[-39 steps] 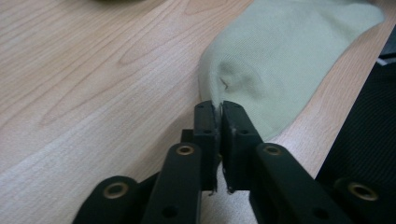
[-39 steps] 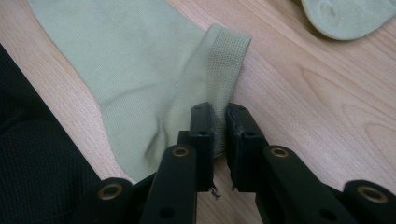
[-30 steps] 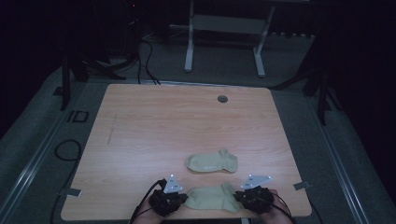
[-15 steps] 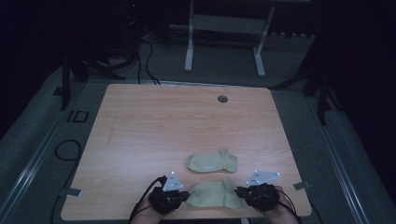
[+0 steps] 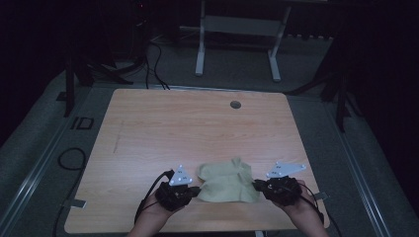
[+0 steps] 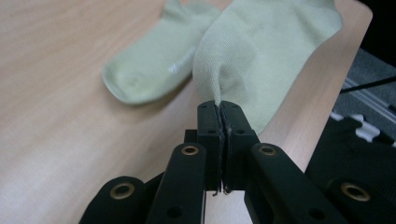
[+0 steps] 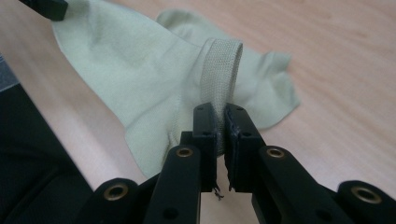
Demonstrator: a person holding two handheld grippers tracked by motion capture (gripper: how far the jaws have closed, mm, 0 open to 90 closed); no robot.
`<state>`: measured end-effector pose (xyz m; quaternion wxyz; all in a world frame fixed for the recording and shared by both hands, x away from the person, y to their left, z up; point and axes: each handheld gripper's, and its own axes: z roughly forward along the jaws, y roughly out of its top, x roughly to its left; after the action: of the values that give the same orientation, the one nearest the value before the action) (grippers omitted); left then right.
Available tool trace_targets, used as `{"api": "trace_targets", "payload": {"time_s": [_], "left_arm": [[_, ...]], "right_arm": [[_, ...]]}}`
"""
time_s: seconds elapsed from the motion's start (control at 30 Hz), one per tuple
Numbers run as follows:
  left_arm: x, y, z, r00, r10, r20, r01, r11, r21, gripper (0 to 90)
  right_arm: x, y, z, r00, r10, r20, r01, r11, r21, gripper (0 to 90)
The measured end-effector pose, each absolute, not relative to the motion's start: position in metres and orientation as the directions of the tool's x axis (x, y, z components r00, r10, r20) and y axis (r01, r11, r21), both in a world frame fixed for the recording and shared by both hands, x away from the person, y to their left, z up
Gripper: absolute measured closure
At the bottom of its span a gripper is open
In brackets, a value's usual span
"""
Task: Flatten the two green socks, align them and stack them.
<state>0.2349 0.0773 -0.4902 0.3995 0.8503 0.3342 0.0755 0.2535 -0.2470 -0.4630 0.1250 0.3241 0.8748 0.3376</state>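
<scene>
Both grippers hold one pale green sock (image 5: 225, 183) stretched between them, lifted off the wooden table (image 5: 197, 128) near its front edge. My left gripper (image 5: 196, 189) is shut on the sock's toe end (image 6: 266, 51), pinched at the jaw tips (image 6: 218, 105). My right gripper (image 5: 257, 185) is shut on the ribbed cuff (image 7: 224, 65), which stands up from its tips (image 7: 220, 112). A second matching sock (image 6: 149, 70) lies flat on the table just behind, largely hidden by the raised sock in the high view.
A round grey grommet (image 5: 235, 104) sits near the table's far edge. A white desk frame (image 5: 237, 44) stands on the floor behind. Cables (image 5: 69, 158) lie on the floor at the left. The table's front edge is close under both hands.
Both grippers have risen with the near sock held between them. The sock has come up off the table and now covers most of the second sock in the high view.
</scene>
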Motion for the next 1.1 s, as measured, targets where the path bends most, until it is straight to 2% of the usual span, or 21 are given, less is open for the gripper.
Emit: {"api": "trace_targets", "payload": {"time_s": [0.23, 0.47, 0.7, 0.93, 1.1], "left_arm": [[0.259, 0.075, -0.470, 0.761, 0.642, -0.094, 0.488, -0.470, 0.736, 87.6], [0.282, 0.071, -0.463, 0.755, 0.648, -0.099, 0.496, -0.467, 0.732, 87.6], [0.303, 0.067, -0.480, 0.733, 0.669, -0.122, 0.542, -0.467, 0.699, 87.6], [0.316, 0.065, -0.503, 0.715, 0.685, -0.138, 0.582, -0.474, 0.661, 87.6], [0.324, 0.065, -0.522, 0.703, 0.694, -0.158, 0.612, -0.477, 0.631, 87.6]], "right_arm": [[0.280, -0.245, -0.451, -0.746, 0.666, -0.002, 0.490, 0.550, 0.676, 83.7], [0.310, -0.249, -0.446, -0.721, 0.692, 0.024, 0.526, 0.525, 0.669, 83.7], [0.331, -0.252, -0.457, -0.695, 0.716, 0.058, 0.571, 0.502, 0.650, 83.7], [0.348, -0.251, -0.486, -0.674, 0.731, 0.111, 0.624, 0.481, 0.616, 83.6], [0.355, -0.248, -0.505, -0.668, 0.735, 0.112, 0.645, 0.498, 0.580, 83.6]]}}
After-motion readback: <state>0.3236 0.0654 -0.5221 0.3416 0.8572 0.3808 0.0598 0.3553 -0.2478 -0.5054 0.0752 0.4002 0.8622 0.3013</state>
